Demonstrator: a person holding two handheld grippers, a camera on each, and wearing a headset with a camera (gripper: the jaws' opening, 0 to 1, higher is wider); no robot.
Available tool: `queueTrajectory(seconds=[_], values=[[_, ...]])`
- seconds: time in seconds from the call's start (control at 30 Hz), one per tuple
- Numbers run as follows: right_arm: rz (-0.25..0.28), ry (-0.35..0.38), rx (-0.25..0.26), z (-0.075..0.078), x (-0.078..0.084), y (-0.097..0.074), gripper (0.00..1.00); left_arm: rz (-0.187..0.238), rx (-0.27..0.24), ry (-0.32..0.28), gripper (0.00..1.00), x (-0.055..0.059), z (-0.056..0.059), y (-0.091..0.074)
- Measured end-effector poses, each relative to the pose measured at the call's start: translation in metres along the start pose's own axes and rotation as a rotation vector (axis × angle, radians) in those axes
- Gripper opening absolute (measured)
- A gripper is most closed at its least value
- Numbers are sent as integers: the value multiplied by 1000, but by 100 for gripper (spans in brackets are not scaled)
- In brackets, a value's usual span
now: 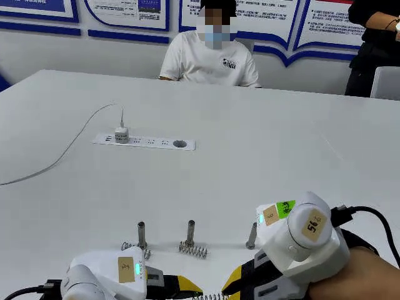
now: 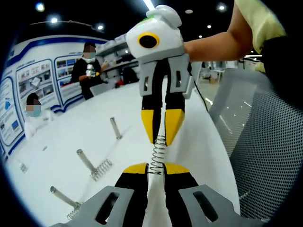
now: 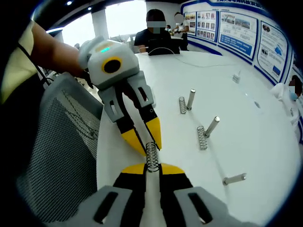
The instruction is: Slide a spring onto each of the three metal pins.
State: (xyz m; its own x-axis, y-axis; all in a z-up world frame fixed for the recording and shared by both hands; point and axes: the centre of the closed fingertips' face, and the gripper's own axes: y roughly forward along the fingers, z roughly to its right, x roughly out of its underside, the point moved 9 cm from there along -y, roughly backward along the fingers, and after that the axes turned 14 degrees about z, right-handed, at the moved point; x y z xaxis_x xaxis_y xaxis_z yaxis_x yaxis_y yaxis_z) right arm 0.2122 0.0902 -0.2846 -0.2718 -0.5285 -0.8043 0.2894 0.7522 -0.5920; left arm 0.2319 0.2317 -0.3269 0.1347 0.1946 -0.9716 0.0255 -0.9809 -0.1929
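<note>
Spring (image 2: 157,153) ends hidden inside pinch of left gripper (image 2: 156,169) and right gripper (image 2: 163,138) fingers.

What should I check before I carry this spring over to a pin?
1. Grip on the held spring: ok. The left gripper and the right gripper each clamp one end.
2. One spring end free to thread: not ok, both ends sit in jaws.
3. A pin with no spring: ok. The near pin is bare, with nothing beside it.
4. Near pin standing upright: cannot tell, as it looks tilted or lying down.
5. Other springs seated: not ok. The middle spring and far spring lie beside the middle pin and far pin, not on them.
</note>
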Motion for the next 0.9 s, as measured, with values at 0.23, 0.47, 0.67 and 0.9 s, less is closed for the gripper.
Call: queueTrajectory(seconds=[0.23, 0.47, 0.67, 0.9], values=[[16, -12, 0, -2, -9, -2, 11, -3, 13, 7, 12, 0, 2, 2], [43, -21, 9, -3, -16, 0, 11, 3, 8, 4, 12, -1, 2, 2], [58, -32, 18, -4, -20, 0, 11, 13, 2, -1, 12, -2, 1, 3], [72, -46, 24, -3, -26, 2, 11, 25, 2, -7, 12, -4, 0, 7]])
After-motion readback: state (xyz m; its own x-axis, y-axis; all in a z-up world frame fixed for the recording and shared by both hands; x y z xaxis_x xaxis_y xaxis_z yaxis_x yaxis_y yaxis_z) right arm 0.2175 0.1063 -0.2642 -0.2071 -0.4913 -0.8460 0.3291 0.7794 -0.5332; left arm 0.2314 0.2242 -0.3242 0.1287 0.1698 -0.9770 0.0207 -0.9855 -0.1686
